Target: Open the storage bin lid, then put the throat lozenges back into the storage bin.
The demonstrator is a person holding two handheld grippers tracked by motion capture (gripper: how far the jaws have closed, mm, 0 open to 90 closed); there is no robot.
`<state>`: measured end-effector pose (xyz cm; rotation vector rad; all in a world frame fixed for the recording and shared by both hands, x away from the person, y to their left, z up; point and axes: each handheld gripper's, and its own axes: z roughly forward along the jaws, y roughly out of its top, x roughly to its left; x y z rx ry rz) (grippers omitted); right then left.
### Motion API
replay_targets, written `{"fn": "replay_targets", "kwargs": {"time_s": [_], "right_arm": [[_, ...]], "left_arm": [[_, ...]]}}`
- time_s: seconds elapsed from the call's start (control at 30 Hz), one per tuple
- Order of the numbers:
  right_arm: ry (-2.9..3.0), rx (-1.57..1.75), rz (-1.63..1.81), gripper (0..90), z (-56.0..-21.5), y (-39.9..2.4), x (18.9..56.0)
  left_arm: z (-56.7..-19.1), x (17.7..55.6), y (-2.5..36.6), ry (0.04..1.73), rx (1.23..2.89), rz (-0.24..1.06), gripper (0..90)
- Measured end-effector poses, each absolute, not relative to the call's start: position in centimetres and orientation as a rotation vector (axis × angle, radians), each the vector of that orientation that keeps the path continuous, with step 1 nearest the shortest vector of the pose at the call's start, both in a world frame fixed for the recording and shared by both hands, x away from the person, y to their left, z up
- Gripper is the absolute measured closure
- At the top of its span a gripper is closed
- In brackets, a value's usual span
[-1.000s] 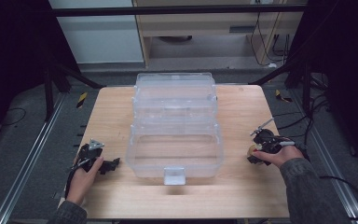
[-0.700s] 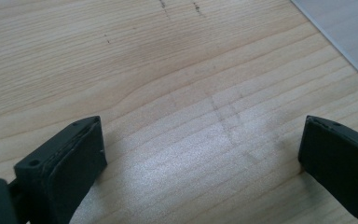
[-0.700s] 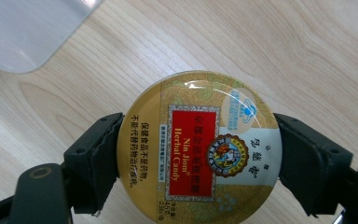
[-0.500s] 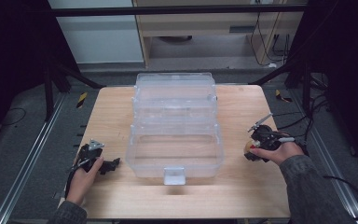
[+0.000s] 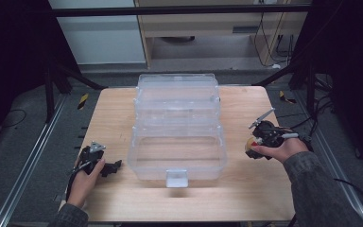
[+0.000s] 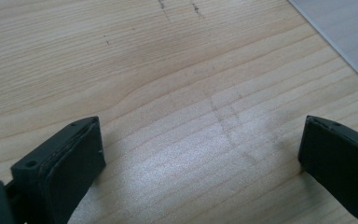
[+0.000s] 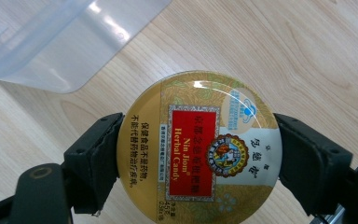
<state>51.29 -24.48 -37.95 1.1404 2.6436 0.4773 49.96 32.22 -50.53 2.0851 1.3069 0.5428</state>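
Lifting since a second ago, our right gripper (image 7: 198, 154) clenches the candy tin (image 7: 198, 148), ready for the clear box (image 5: 177, 137); left gripper (image 6: 200, 158) gapes idle.

Round gold candy tin (image 7: 198, 149), red central panel: "Nin Jiom Herbal Candy", with Chinese characters beside it; small print near the rim too fine to read.

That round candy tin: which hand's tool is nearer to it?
Right. The right tool clamps the candy tin between its jaws; the left tool lies open across the clear box, on the table's far side.
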Motion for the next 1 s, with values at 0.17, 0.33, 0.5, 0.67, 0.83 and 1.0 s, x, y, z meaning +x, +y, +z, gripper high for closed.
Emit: {"fn": "replay_targets", "kwargs": {"time_s": [0.17, 0.33, 0.5, 0.67, 0.83, 1.0], "right_arm": [[2.644, 1.118, 0.487, 20.9, -37.0, -24.2, 51.3], [2.644, 1.098, 0.49, 20.9, -35.9, -23.7, 51.2], [2.647, 1.077, 0.501, 20.9, -34.7, -23.1, 51.1], [2.643, 1.064, 0.515, 20.9, -33.9, -22.7, 51.0], [2.641, 1.05, 0.533, 20.9, -33.1, -22.3, 51.0], [2.64, 1.022, 0.533, 20.9, -32.5, -21.9, 50.9]], "left_arm": [[-50.5, 50.0, 32.2, 1.306, 2.083, 0.542, 0.0], [-50.6, 49.9, 32.2, 1.305, 2.082, 0.543, 0.0], [-50.6, 49.9, 32.2, 1.303, 2.081, 0.543, 0.0], [-50.6, 49.9, 32.2, 1.302, 2.08, 0.543, 0.0], [-50.6, 49.9, 32.2, 1.302, 2.075, 0.543, 0.0], [-50.6, 49.9, 32.2, 1.302, 2.073, 0.545, 0.0]]}}
